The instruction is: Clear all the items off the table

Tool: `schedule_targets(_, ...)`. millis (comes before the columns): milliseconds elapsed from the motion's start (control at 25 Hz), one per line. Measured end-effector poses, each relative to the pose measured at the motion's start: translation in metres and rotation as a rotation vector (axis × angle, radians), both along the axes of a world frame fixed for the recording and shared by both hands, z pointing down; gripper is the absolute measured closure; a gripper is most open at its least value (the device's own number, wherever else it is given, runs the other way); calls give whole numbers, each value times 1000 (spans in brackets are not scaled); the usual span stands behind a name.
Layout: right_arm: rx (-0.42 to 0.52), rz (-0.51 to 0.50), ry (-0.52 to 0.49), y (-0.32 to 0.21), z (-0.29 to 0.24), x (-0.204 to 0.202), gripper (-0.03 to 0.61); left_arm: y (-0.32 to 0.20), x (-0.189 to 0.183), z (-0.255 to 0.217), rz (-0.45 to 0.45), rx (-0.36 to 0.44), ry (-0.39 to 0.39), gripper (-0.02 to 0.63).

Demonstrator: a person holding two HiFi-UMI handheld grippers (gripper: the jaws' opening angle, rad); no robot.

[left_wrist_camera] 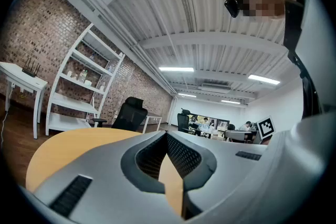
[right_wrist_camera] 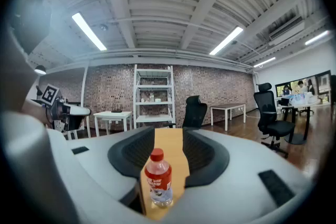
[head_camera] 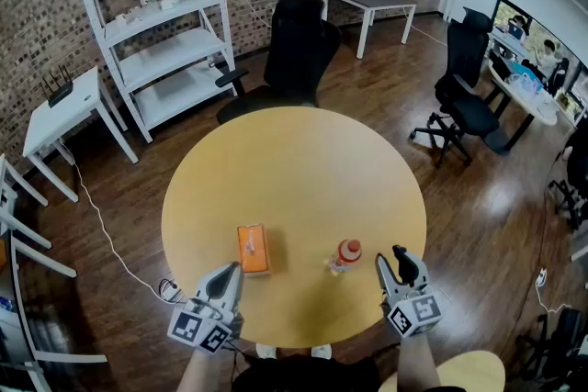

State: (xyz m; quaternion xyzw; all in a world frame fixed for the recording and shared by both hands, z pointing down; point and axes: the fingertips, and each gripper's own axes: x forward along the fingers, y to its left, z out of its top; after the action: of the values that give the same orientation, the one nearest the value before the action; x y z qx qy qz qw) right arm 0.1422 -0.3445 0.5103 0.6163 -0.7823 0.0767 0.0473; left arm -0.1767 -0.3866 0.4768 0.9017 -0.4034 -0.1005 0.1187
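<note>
1. One round bench (head_camera: 294,170) fills the middle of the head view. Its top is smooth, matt and yellow.
2. Two items stand on it, both in the lower part of the frame near the bench's front edge.
3. One is a flat rectangular orange box (head_camera: 253,250) with a pale slit along its top, at lower centre-left.
4. The other is one small clear plastic bottle (head_camera: 346,255) with a red cap and red label. It stands upright at lower centre-right, well apart from the box.
5. There are two grey hard-shelled claws, each with a marker cube.
6. The left claw (head_camera: 231,271) is at lower left, just below the box. Its ribbed dark pads are pressed together at the tips, with nothing between them.
7. The right claw (head_camera: 390,258) is at lower right. Its jaws are spread, and in its own view the bottle (right_wrist_camera: 158,178) shows in the gap, not pinched.
8. One white metal shelf unit (head_camera: 161,23) stands at upper left against a rough brick wall.
</note>
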Motion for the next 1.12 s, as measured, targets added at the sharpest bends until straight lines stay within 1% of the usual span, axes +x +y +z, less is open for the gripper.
schedule_targets(40, -20, -19, -13, -5, 9, -4, 386, -2, 0, 4, -3, -7, 1, 621)
schedule_targets(80, -41, -36, -26, -9, 18, -8, 321, -5, -1, 8, -6, -14, 1, 621)
schedule_targets(120, -64, -50, -35, -13, 28, -12, 296, -6, -2, 11, -9, -22, 0, 621)
schedule_targets(160, -88, -62, -37, -17, 38, -16, 287, -8, -2, 15, -12, -32, -2, 621)
schedule_targets(200, -111, -72, -29, -20, 48, -20, 249, -8, -3, 18, -14, -42, -5, 621)
schedule_targets(280, -145, -84, -4, -27, 65, -25, 245, -7, -5, 26, -21, -64, -14, 621)
schedule_targets(360, -161, -85, 4, -35, 82, -28, 240, -6, -7, 35, -29, -85, -25, 621)
schedule_targets(400, -166, -85, 6, -39, 90, -30, 210, -5, -8, 39, -33, -95, -31, 621)
schedule_targets(560, -189, -92, 45, -49, 115, -37, 210, -1, -11, 53, -44, -139, -45, 621)
schedule_targets(720, -189, -69, 63, -64, 124, -44, 211, -3, -28, 62, -79, -189, -2, 621)
schedule_targets(840, -208, -61, 79, -75, 133, -48, 212, 0, -40, 67, -102, -212, 1, 621)
schedule_targets(960, -228, -60, 104, -82, 138, -49, 212, 2, -47, 65, -113, -219, 0, 621)
schedule_targets(1000, -239, -57, 109, -83, 141, -48, 225, 4, -49, 64, -117, -217, 3, 621)
schedule_targets(1120, -292, -44, 125, -87, 150, -43, 247, 5, -54, 54, -125, -179, 23, 621)
